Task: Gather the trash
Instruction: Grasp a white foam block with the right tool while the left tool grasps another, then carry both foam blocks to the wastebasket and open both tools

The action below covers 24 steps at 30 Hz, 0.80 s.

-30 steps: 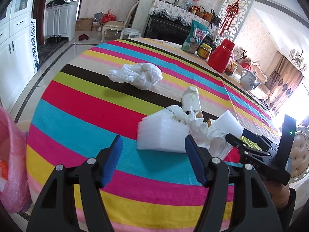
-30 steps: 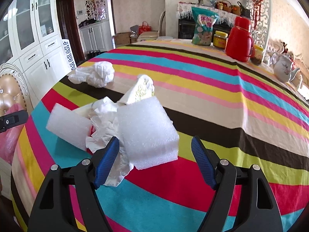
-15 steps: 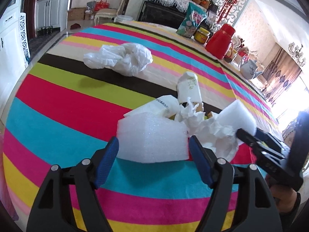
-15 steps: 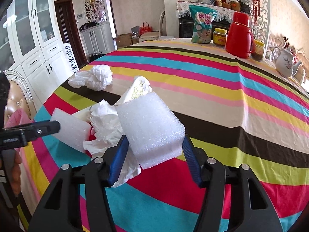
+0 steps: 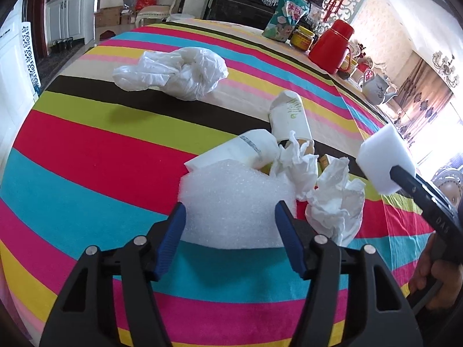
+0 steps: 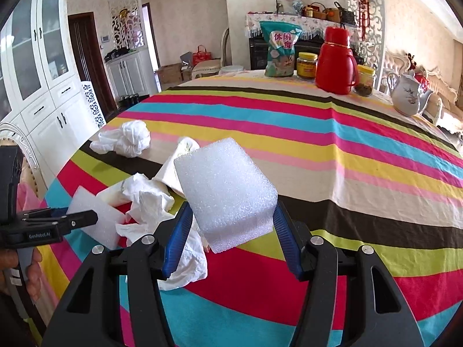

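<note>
1. Two foam blocks in play. Left wrist view: left gripper [image 5: 230, 231] jaws closing, pads against a foam block [image 5: 231, 202] resting on the striped tablecloth [image 5: 86, 159]. Crumpled tissue [image 5: 335, 202] just right of it, carton [image 5: 290, 118] and plastic bag [image 5: 173, 72] beyond.
2. Right wrist view: right gripper [image 6: 231, 237] clamped on second foam block [image 6: 225, 190], lifted clear of the cloth. Red thermos [image 6: 335, 60], teapot [image 6: 408, 95] far side.

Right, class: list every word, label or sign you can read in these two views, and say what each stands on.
"休闲食": snack bag at the table's far end.
"GenRobot.AI": left gripper, on its body.
"DAS": right gripper, on its arm.
Green print on the paper cup: too blurred to read.
Jar label: too small.
</note>
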### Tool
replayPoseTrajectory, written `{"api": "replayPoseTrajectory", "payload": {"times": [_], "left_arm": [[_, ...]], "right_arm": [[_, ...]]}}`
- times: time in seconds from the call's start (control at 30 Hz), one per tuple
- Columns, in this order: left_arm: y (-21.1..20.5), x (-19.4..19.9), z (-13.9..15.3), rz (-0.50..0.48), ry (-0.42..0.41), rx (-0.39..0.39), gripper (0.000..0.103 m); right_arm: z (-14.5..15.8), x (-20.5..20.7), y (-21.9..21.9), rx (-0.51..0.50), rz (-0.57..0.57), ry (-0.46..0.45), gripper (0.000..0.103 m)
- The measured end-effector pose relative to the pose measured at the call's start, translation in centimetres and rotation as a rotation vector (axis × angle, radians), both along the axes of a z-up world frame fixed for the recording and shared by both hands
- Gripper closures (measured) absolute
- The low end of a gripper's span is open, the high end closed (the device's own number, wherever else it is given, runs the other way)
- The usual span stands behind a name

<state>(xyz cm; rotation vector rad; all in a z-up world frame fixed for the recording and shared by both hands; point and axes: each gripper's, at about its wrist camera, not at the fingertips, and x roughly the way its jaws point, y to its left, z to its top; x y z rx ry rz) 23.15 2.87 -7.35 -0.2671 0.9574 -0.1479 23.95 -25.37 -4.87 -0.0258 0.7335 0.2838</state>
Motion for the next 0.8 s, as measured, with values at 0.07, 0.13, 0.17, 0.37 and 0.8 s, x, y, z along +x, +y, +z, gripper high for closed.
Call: {"api": "replayPoseTrajectory", "payload": {"times": [0.07, 0.13, 0.17, 0.37, 0.8], "left_arm": [[-0.1, -0.4, 0.2, -0.002, -0.007, 0.007, 0.044], [-0.1, -0.9, 0.4, -0.001, -0.016, 0.012, 0.045], [-0.1, -1.1, 0.6, 0.001, -0.02, 0.009, 0.045], [0.8, -3.1, 2.4, 0.026, -0.073, 0.021, 0.045], [4.5, -7.8, 6.7, 0.104, -0.171, 0.018, 0.045]], "right_arm": [[0.2, -0.1, 0.0, 0.005, 0.0, -0.004, 0.048], [0.5, -0.3, 0.1, 0.005, 0.003, -0.011, 0.048], [0.6, -0.4, 0.1, 0.006, 0.005, -0.014, 0.048], [1.5, -1.1, 0.6, 0.009, 0.016, -0.032, 0.048], [3.3, -3.0, 2.5, 0.016, 0.057, -0.066, 0.048]]}}
